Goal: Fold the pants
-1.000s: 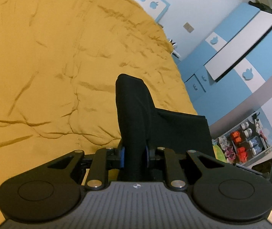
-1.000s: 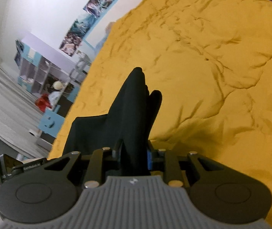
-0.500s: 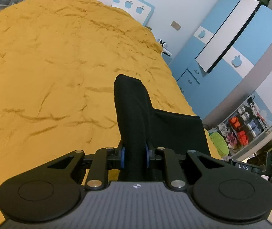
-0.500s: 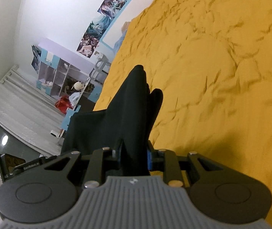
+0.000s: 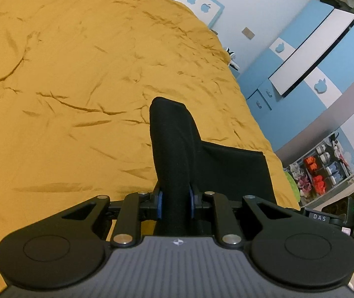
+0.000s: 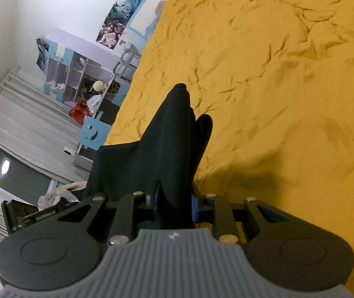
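Observation:
The black pants (image 5: pixel 174 149) are pinched in both grippers and held up above the yellow bedspread (image 5: pixel 77 87). My left gripper (image 5: pixel 175 198) is shut on one bunched edge; the cloth stretches to the right as a flat black panel (image 5: pixel 236 168). My right gripper (image 6: pixel 174 198) is shut on another bunched part of the pants (image 6: pixel 174 136), with the cloth spreading left (image 6: pixel 117 171). The fingertips are hidden by the fabric. The other gripper's body shows at each view's edge (image 5: pixel 325 217) (image 6: pixel 28 213).
The yellow bedspread (image 6: pixel 276 74) fills most of both views. A blue and white wardrobe (image 5: pixel 313 57) and a shelf of small items (image 5: pixel 320 173) stand to the right. Purple shelving (image 6: pixel 77 74), posters and grey curtains (image 6: pixel 15 124) lie off the bed's left side.
Both grippers have risen and tilted with the pants still held; more of the room shows around the bed. The grip on the cloth is unchanged.

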The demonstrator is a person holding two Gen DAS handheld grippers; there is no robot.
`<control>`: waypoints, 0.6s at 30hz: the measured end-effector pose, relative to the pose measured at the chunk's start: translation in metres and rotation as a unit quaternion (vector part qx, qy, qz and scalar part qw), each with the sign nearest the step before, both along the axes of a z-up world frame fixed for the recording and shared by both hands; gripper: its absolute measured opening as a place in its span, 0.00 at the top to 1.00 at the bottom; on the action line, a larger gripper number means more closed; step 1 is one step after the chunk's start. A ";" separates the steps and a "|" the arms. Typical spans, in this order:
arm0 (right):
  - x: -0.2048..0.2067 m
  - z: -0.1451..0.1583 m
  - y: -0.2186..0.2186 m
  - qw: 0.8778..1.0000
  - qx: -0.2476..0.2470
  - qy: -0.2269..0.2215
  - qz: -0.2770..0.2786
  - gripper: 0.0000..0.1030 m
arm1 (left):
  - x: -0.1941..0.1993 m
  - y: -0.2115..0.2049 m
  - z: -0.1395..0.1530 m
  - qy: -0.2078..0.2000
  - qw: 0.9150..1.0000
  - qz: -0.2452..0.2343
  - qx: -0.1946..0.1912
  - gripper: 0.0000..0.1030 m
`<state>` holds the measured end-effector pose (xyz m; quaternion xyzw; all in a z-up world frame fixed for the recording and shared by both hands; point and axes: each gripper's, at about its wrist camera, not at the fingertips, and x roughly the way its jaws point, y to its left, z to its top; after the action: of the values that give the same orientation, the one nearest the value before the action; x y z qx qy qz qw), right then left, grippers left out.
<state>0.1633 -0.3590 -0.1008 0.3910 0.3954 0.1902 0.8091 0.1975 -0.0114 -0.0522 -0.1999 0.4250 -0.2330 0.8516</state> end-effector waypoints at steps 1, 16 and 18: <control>0.003 -0.003 -0.001 1.000 -0.002 0.002 -0.003 0.81 | 0.004 0.000 -0.003 0.002 1.000 -0.001 -0.003 0.80; 0.051 -0.058 -0.014 0.998 -0.018 0.058 -0.022 0.81 | 0.059 0.009 -0.081 0.067 0.997 0.003 -0.031 0.80; 0.055 -0.068 -0.014 0.997 -0.024 0.066 -0.021 0.81 | 0.060 0.013 -0.095 0.081 0.996 0.006 -0.034 0.79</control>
<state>0.2181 -0.3729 -0.1692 0.3917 0.4435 0.1373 0.7944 0.2579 0.0018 -0.1469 -0.2496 0.4831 -0.2252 0.8084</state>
